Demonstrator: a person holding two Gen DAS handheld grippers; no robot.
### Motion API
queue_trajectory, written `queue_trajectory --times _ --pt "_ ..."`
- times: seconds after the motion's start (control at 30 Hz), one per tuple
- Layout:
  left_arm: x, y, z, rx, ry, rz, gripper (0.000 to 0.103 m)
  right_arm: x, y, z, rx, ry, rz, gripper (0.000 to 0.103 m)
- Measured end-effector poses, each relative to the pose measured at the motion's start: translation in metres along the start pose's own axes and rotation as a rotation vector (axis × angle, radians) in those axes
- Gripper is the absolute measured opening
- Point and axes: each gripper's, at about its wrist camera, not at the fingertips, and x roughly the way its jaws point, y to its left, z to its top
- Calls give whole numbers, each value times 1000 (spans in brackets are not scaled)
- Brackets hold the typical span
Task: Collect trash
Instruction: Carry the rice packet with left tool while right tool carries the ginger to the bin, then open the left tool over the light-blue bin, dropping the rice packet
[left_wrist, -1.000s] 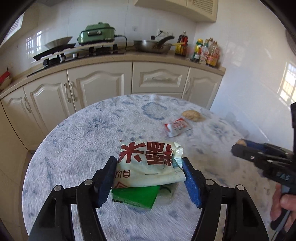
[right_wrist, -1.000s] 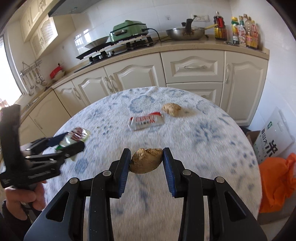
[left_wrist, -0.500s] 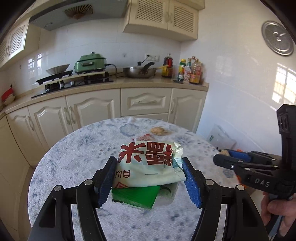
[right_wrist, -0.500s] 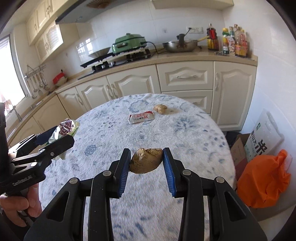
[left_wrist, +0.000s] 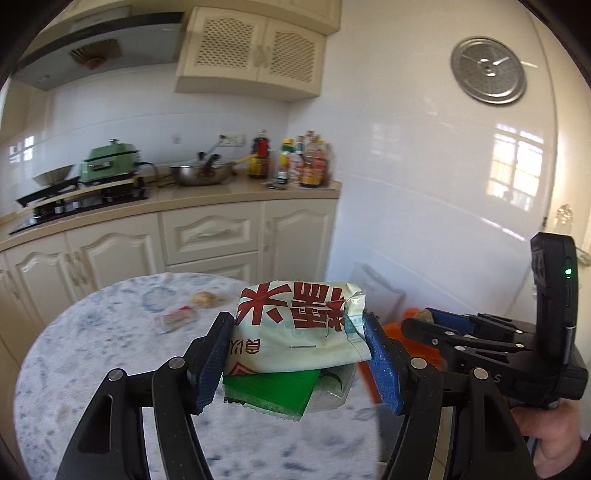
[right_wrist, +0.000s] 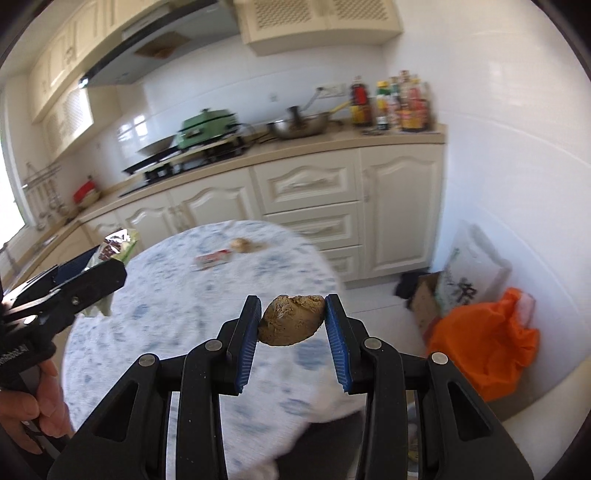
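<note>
My left gripper (left_wrist: 299, 328) is shut on a crumpled white wrapper with red characters (left_wrist: 299, 325), with a green wrapper (left_wrist: 269, 391) under it, held above the round table (left_wrist: 92, 350). My right gripper (right_wrist: 291, 314) is shut on a brown crumpled lump (right_wrist: 290, 319), held above the table's right edge. It also shows in the left wrist view (left_wrist: 424, 321). A red-and-white packet (right_wrist: 214, 258) and a second brown lump (right_wrist: 242, 243) lie at the table's far side. An orange trash bag (right_wrist: 480, 332) sits on the floor to the right.
Cream kitchen cabinets (right_wrist: 306, 192) and a counter with a wok, bottles and green cooker stand behind the table. A white printed bag (right_wrist: 469, 266) and cardboard lean against the wall by the orange bag. The left gripper shows in the right wrist view (right_wrist: 92, 280).
Both grippers have risen and swung to the right with their loads. The table has dropped lower in both views and the orange bag is nearer.
</note>
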Motion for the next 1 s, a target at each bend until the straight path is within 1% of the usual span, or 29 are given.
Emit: queue_trajectory --times 0.13,0.27,0.37,0.43,0.53,0.7,0.87,0.93,1.0 --pt "22 -30 2 21 26 -81 64 -15 -42 -9 58 -6 -73 36" --pt "53 -65 2 43 73 -168 64 -25 -85 -24 120 8 -147 36" --pt "84 -98 -3 68 132 -235 64 -30 -123 -41 178 32 -204 36" --pt "103 -113 -6 80 172 -264 64 -30 -144 -50 209 49 -235 36" --pt "137 -140 -17 91 256 -309 64 -26 -179 -67 276 88 -277 36" --pt "190 -171 -35 111 383 -331 64 -13 -230 -97 362 146 -312 36" --pt "239 -192 -51 104 498 -350 64 5 -263 -120 430 199 -312 36" --pt "253 -200 -54 97 531 -359 65 12 -273 -128 456 212 -303 36" --pt "281 -204 -48 98 566 -370 65 20 -282 -134 481 224 -302 38"
